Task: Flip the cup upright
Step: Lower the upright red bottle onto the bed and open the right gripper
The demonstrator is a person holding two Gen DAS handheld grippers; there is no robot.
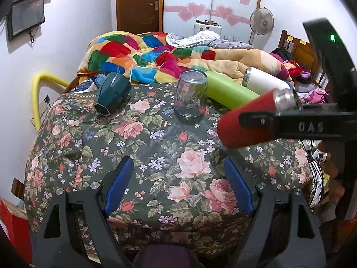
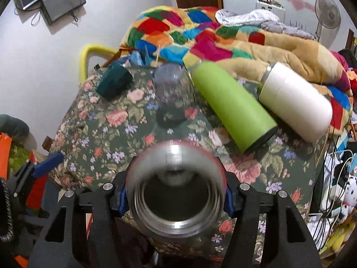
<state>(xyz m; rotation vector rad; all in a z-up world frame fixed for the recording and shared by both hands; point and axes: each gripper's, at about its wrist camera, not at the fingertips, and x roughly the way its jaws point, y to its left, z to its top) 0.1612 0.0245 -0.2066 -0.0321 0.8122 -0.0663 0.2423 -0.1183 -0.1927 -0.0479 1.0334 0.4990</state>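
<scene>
My right gripper (image 2: 176, 195) is shut on a red cup with a steel threaded mouth (image 2: 176, 192). The mouth faces the right wrist camera. In the left wrist view the red cup (image 1: 243, 120) is held tilted above the floral table, steel rim up to the right, in the right gripper (image 1: 290, 120). My left gripper (image 1: 178, 174) is open and empty over the near part of the floral tablecloth (image 1: 156, 147). Its blue pads (image 1: 121, 183) stand wide apart.
On the table stand an upside-down clear glass (image 1: 190, 93), a dark teal cup on its side (image 1: 111, 93), a green bottle lying down (image 1: 229, 92) and a white bottle lying down (image 1: 263, 80). A colourful blanket (image 1: 156, 53) lies on the bed behind. Cables and clutter lie right of the table.
</scene>
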